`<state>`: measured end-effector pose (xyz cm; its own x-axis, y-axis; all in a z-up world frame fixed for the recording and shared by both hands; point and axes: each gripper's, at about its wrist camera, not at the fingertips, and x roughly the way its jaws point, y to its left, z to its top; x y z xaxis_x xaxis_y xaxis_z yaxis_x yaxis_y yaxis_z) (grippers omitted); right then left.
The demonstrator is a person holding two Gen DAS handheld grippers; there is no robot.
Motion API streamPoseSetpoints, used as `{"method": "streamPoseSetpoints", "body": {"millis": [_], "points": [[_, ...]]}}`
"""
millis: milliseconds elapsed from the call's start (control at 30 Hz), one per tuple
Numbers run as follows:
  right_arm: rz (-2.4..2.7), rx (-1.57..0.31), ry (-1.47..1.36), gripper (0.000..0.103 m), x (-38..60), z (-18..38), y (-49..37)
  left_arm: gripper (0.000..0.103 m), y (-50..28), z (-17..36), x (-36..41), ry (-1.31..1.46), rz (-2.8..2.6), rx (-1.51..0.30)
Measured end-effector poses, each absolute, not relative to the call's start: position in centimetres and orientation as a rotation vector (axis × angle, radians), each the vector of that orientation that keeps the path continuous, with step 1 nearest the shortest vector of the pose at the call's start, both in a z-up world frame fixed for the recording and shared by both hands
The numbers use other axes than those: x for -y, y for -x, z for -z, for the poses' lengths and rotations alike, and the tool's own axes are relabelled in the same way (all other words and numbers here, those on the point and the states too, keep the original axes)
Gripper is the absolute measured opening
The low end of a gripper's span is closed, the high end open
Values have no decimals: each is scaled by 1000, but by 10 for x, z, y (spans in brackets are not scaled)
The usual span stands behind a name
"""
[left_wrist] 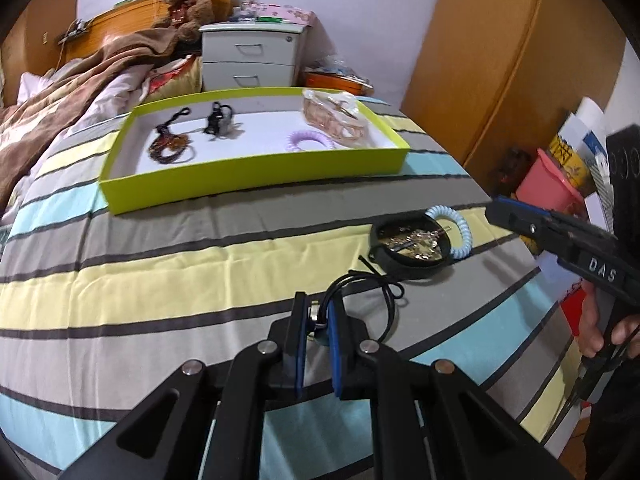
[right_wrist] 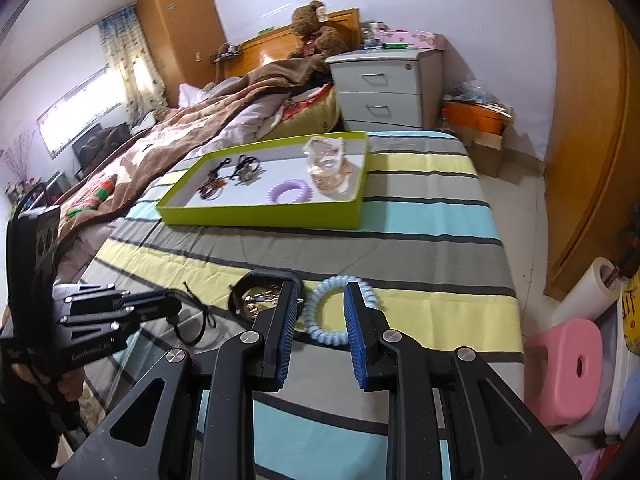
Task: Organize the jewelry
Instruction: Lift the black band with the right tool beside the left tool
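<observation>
A lime-green tray (left_wrist: 256,172) (right_wrist: 256,214) lies on the striped bed, holding a bead necklace (left_wrist: 170,146), a black clip (left_wrist: 218,122), a purple coil bracelet (left_wrist: 308,142) (right_wrist: 289,192) and a clear pouch of pale jewelry (left_wrist: 336,118) (right_wrist: 328,168). Nearer, a black round dish (left_wrist: 412,246) (right_wrist: 260,300) holds gold pieces, with a pale blue coil bracelet (left_wrist: 452,232) (right_wrist: 340,314) beside it. My left gripper (left_wrist: 318,312) (right_wrist: 176,312) is shut on a black cord necklace (left_wrist: 384,292) (right_wrist: 200,320) with a metal pendant. My right gripper (right_wrist: 318,292) (left_wrist: 496,206) is open just over the blue coil.
A brown blanket (right_wrist: 168,152) covers the bed's left side. A grey drawer unit (left_wrist: 252,56) (right_wrist: 386,88) stands behind the tray. A pink stool (right_wrist: 568,368) and boxes stand on the floor at the right, by a wooden wardrobe (right_wrist: 592,120).
</observation>
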<state>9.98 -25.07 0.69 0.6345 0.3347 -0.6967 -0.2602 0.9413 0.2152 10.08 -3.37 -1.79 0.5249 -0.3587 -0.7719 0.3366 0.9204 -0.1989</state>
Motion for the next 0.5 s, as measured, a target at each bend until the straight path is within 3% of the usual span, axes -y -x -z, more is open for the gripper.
{"method": "streamPoseSetpoints", "body": {"millis": [500], "points": [[-519,-840,171,25,171,4,-98,10,-99,27,-15,127,321,-941]]}}
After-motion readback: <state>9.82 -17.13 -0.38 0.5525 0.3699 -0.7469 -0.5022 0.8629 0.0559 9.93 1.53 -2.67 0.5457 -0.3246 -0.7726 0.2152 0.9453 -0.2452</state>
